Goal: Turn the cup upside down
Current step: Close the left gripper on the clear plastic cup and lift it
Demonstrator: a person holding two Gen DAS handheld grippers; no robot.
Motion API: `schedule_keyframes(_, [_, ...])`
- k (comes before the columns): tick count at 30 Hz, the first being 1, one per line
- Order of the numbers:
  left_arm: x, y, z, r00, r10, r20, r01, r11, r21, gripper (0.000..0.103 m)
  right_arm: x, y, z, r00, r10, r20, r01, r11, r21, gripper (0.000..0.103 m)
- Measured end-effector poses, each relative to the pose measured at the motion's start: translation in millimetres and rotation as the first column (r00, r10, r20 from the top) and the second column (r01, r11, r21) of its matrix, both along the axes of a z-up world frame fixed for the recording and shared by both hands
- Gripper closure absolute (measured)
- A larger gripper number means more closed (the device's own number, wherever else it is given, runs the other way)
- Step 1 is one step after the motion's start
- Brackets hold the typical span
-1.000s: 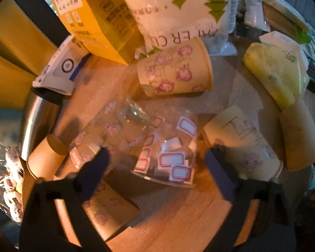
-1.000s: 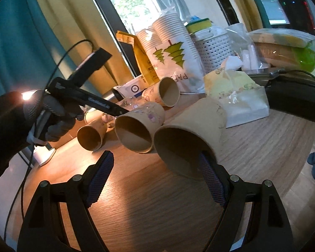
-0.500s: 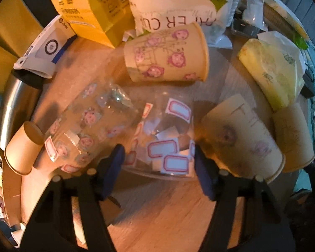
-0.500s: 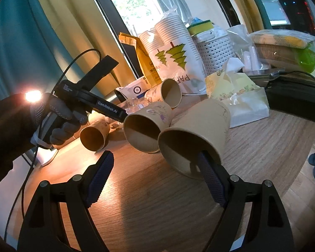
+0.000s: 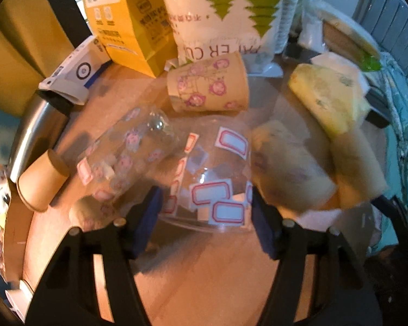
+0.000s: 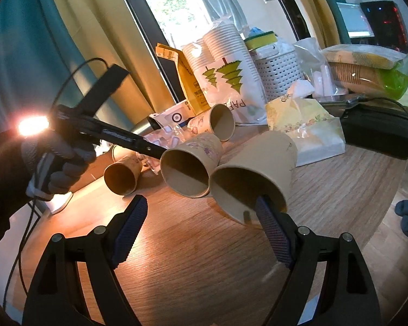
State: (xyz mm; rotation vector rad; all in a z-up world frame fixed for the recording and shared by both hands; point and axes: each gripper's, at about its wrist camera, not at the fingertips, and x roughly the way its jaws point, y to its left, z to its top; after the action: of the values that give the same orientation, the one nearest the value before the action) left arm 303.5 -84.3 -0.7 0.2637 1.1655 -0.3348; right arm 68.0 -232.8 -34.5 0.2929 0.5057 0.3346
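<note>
The wooden counter (image 5: 217, 271) carries several tipped paper cups. The clear cup (image 5: 212, 179), stickered, lies on its side between the left gripper (image 5: 205, 217) pads, which pinch its rim end. The right gripper (image 6: 201, 231) hovers spread before a brown cup (image 6: 255, 174).

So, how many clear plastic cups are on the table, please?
2. One clear cup lies on its side between the left tool's fingers; the second clear cup lies just left of it. Others may be hidden by clutter.
</note>
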Motion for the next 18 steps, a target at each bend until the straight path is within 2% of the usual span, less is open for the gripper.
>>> schedule_keyframes(3, [-22.6, 2.3, 9.9, 0.999, -0.002, 0.043, 0.003, 1.000, -0.013, 0.038, -5.6, 5.2, 2.1, 1.000, 0.001, 0.003, -0.001, 1.000, -0.004, 0.018])
schedule_keyframes(9, [-93.8, 9.9, 40.1, 0.974, -0.035, 0.224, 0.045, 0.998, -0.041, 0.038, -20.9, 18.2, 10.6, 1.000, -0.009, 0.022, 0.010, 0.999, -0.036, 0.018])
schedule_keyframes(13, [-136.0, 24.7, 48.9, 0.949, 0.002, 0.316, 0.039, 0.992, -0.121, 0.038, -31.8, 27.8, 20.2, 0.999, -0.016, 0.044, 0.019, 0.998, -0.058, 0.018])
schedule_keyframes(15, [-155.6, 29.4, 51.5, 0.937, 0.016, 0.348, 0.049, 0.983, -0.177, 0.038, -37.0, 30.0, 25.7, 0.999, 0.007, 0.046, -0.006, 1.000, -0.025, 0.018])
schedule_keyframes(17, [-176.8, 31.7, 48.0, 0.922, 0.013, 0.388, 0.072, 0.977, -0.203, 0.038, -39.7, 31.3, 28.8, 0.999, 0.020, 0.036, -0.020, 1.000, 0.004, 0.018])
schedule_keyframes(18, [-185.4, 31.9, 44.7, 0.921, 0.000, 0.389, 0.089, 0.973, -0.212, 0.038, -42.2, 32.6, 31.1, 0.999, 0.015, 0.038, -0.015, 1.000, 0.002, 0.018])
